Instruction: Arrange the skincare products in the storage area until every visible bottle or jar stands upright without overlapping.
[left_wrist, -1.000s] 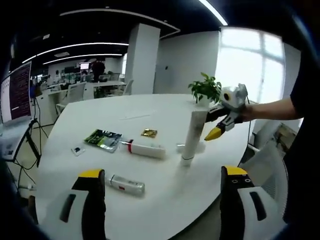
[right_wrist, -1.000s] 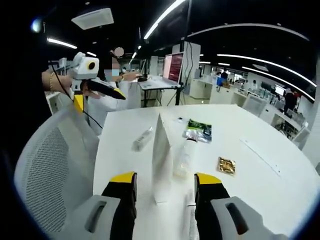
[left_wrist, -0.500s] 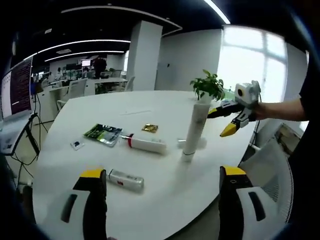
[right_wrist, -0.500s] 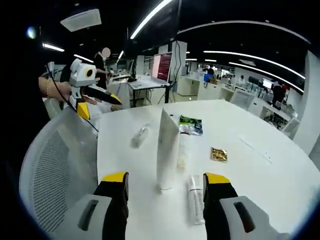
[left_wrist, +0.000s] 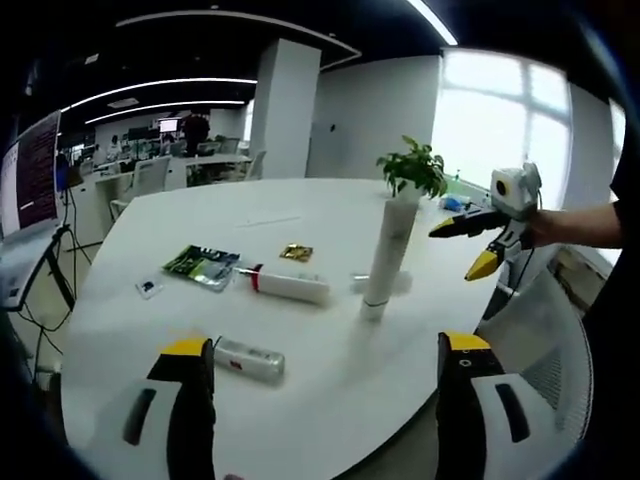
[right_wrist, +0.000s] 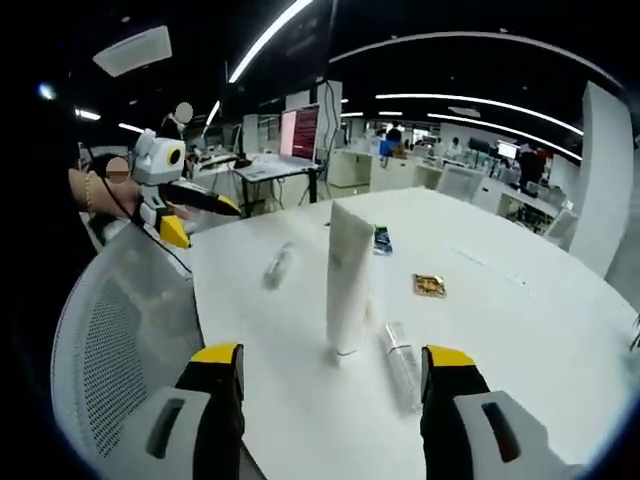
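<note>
**One tube upright, the rest lying flat on a white office worktop**

A tall white tube (left_wrist: 388, 258) stands upright near the edge of the round white worktop (left_wrist: 300, 370), partly hiding a small clear bottle (left_wrist: 402, 283) that lies on its side just behind it; that bottle is plainer in the right gripper view, flat beside the tube's foot. A white tube with a red band (left_wrist: 283, 285) lies flat towards the middle, and a small labelled bottle (left_wrist: 248, 357) lies flat nearer the left gripper (left_wrist: 318, 365), whose jaws stand wide apart and hold nothing. The right gripper (right_wrist: 331, 370) frames the upright tube between its own spread, empty jaws without touching it. A green packet (left_wrist: 203, 265), a small gold sachet (left_wrist: 296, 253) and a tiny dark item too small to identify lie well apart from the tubes. A potted plant (left_wrist: 411, 172) rises behind the upright tube. A mesh-backed chair (right_wrist: 105, 330) stands at the worktop's edge, cut off by the view. Labels on the products cannot be read
</note>
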